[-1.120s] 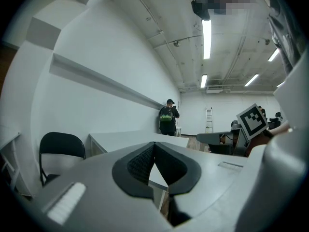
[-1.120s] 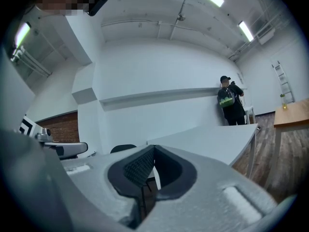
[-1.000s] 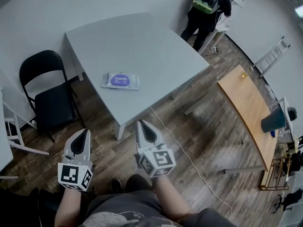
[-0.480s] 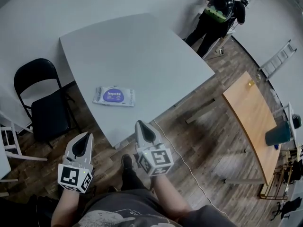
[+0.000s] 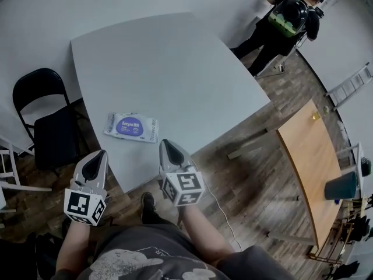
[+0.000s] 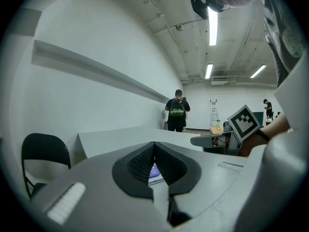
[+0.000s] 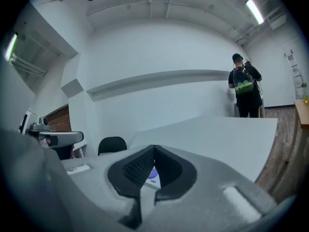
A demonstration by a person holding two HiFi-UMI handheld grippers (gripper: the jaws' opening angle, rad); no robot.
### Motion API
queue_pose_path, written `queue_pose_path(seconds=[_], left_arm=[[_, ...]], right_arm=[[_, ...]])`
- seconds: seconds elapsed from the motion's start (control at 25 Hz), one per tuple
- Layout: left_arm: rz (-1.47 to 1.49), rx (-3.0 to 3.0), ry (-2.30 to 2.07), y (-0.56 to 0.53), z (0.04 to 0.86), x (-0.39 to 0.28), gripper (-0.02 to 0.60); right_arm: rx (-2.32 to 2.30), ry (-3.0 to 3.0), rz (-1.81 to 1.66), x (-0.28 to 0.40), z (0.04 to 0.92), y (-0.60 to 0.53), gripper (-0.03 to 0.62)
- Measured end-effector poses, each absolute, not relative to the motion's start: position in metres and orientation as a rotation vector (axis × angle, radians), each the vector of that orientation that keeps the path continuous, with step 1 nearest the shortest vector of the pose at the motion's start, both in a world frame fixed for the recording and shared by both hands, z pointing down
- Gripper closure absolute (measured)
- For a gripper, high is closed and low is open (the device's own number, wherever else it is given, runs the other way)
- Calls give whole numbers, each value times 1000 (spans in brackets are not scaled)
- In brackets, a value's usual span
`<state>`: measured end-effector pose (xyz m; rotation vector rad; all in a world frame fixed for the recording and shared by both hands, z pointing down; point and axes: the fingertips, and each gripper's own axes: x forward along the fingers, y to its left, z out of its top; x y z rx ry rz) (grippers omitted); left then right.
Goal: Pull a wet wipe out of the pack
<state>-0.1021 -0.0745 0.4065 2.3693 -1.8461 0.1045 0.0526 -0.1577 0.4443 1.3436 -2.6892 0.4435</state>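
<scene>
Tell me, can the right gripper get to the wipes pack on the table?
Probably yes. The right gripper, shut, hovers at the near edge of the table; the wipes pack lies close ahead, nothing between them.

No word or number could be read anywhere. The wet wipe pack (image 5: 131, 126) carried a purple oval label (image 5: 129, 125) with white print that was too small to make out, and the pale print on the person's shirt (image 5: 125, 264) was likewise illegible. The only clear signs were the black-and-white square markers (image 5: 80, 205) on the cube of the left gripper (image 5: 98, 155) and on the cube of the right gripper (image 5: 165, 144), and these were coded patterns, not letters.
</scene>
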Motion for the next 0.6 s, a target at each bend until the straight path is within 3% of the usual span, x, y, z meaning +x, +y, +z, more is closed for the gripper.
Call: queue_pose_path(seconds=[0.6], left_arm=[[224,2349,-1863,-124,435,-126,563]], right_arm=[[1189,-2482,493,15,519,-199,603]])
